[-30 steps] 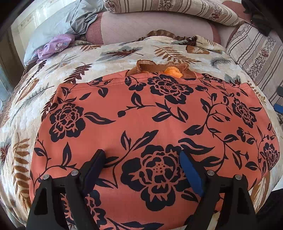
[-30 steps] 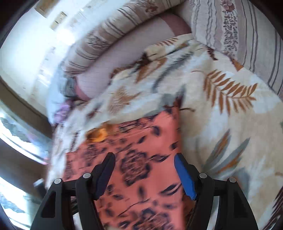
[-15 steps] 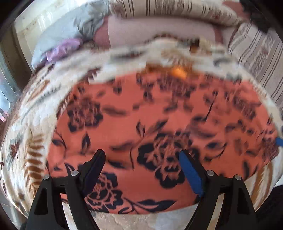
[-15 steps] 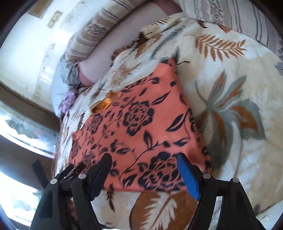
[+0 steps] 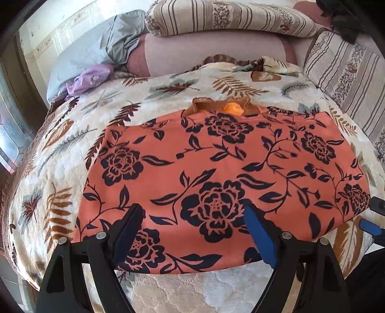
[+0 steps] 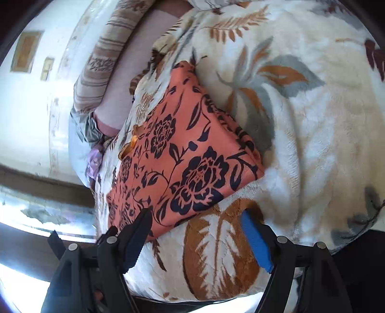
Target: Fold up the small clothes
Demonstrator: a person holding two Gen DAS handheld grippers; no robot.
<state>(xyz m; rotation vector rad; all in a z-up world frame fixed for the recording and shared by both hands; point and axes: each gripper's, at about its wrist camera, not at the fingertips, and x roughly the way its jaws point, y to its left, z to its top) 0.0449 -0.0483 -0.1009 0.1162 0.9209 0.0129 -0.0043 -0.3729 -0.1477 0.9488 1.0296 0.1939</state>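
An orange garment with black flowers [image 5: 216, 168] lies flat and folded on the leaf-patterned bedspread [image 5: 72, 149]. A brown and orange collar [image 5: 221, 107] pokes out at its far edge. My left gripper [image 5: 192, 231] is open and empty, hovering above the garment's near edge. My right gripper [image 6: 196, 237] is open and empty over the bedspread, just off the garment's [image 6: 182, 154] near right corner. The right gripper's tip [image 5: 370, 226] shows at the right edge of the left wrist view.
Striped pillows [image 5: 228, 16] and a pink bolster [image 5: 211, 53] lie along the head of the bed. A grey cloth [image 5: 96, 48] and a purple cloth [image 5: 89, 78] sit at the far left. A window [image 6: 36, 211] is on the left.
Both grippers have pulled back toward the near edge of the bed. The garment's front edge and the bedspread below it have come into view. Both stay open and empty.
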